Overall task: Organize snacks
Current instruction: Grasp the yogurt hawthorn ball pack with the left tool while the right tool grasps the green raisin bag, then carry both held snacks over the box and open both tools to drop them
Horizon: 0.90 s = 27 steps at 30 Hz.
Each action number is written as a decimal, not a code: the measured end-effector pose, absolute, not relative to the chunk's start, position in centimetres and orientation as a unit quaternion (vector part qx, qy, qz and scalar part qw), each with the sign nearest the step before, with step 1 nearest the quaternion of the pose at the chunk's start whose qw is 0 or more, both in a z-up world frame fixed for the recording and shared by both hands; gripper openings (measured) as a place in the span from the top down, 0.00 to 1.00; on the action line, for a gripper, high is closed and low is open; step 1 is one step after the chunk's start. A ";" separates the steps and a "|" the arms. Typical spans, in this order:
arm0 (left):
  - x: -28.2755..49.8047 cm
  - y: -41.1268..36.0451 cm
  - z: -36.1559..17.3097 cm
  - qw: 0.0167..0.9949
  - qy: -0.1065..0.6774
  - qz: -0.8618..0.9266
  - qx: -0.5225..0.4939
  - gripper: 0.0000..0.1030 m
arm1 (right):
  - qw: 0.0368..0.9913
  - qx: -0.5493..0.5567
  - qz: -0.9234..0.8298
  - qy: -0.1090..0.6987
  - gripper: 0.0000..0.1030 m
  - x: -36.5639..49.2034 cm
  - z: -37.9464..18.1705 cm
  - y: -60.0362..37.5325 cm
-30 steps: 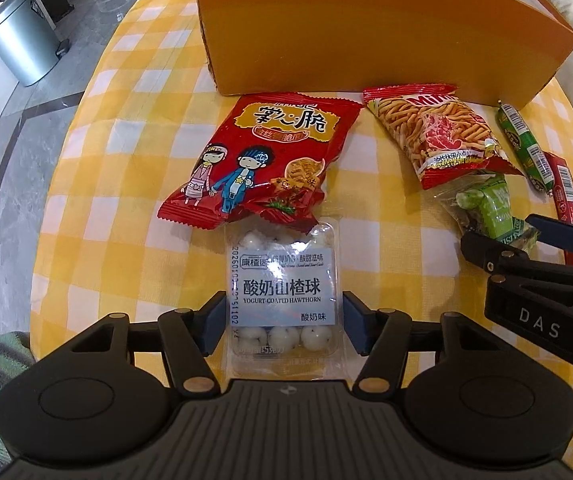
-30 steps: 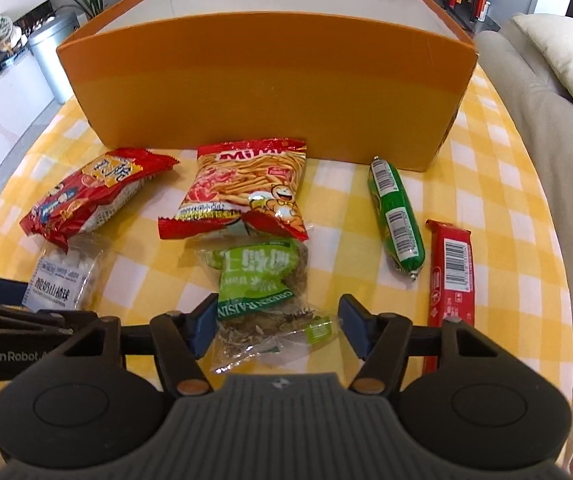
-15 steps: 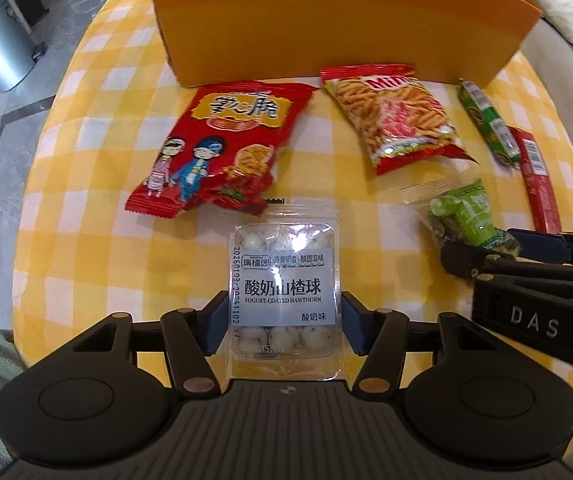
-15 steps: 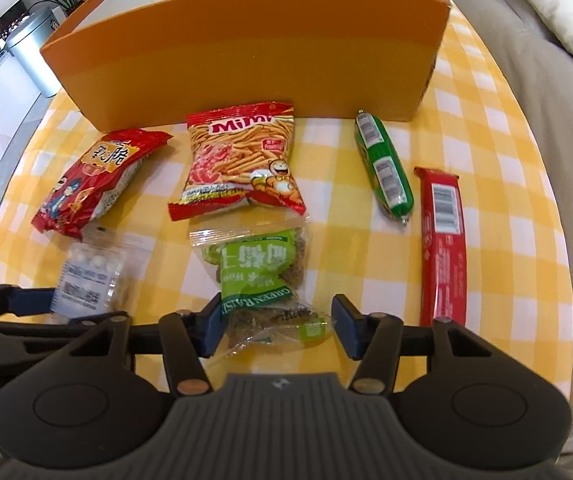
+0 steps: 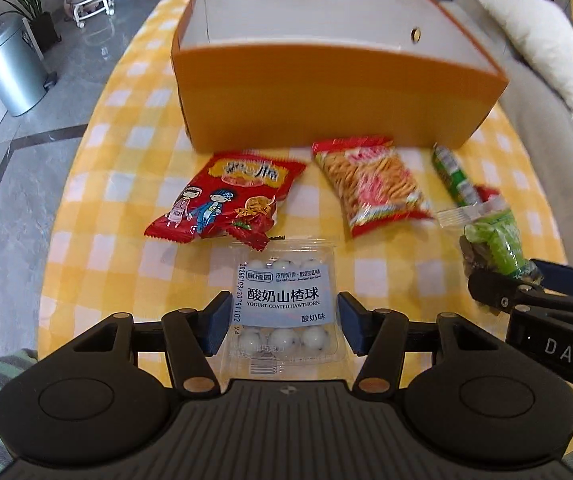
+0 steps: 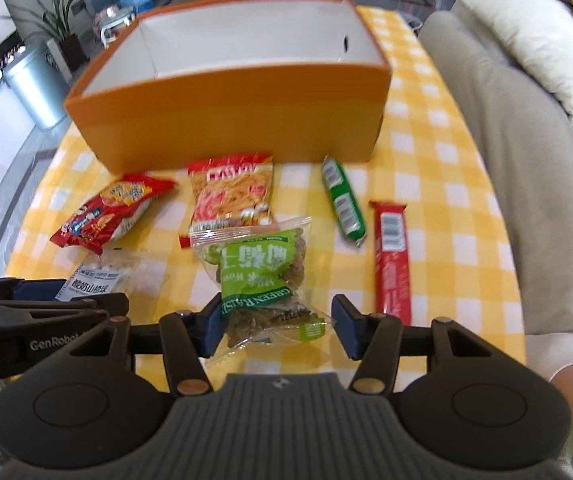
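Both packets have just come up off the checked tablecloth (image 5: 86, 216): a second ago they lay flat between my fingers, and now each wrist view looks down from higher, far enough that I can see inside the orange box (image 5: 338, 92), where no snacks show. My left gripper (image 5: 284, 322) is closed on the sides of the yogurt-coated hawthorn pack (image 5: 284, 300), which sits level in the grip. My right gripper (image 6: 276, 326) pinches the lower part of the green raisin bag (image 6: 264, 280), whose top hangs forward over the Mimi snack bag (image 6: 232, 194). Still on the cloth in front of the box are the red cartoon snack bag (image 5: 226, 200), the green sausage stick (image 6: 344, 204) and the red bar (image 6: 392, 256). With both picks apparently holding, I judge the next step is carrying them over the near wall.
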<state>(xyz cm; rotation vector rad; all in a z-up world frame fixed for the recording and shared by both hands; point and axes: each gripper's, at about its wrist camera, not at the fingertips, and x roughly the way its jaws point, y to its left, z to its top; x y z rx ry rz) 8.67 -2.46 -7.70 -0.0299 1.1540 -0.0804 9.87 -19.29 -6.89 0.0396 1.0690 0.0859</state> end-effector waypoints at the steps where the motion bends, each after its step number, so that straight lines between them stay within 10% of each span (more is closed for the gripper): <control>1: 8.6 -2.4 -7.2 0.840 0.541 -0.038 -0.021 0.37 | 0.862 0.023 0.040 0.505 0.48 9.8 -6.5 -19.5; 27: 14.7 -5.2 3.0 0.909 0.407 -0.086 0.012 0.37 | 0.917 0.107 0.026 0.383 0.48 13.0 1.5 -23.3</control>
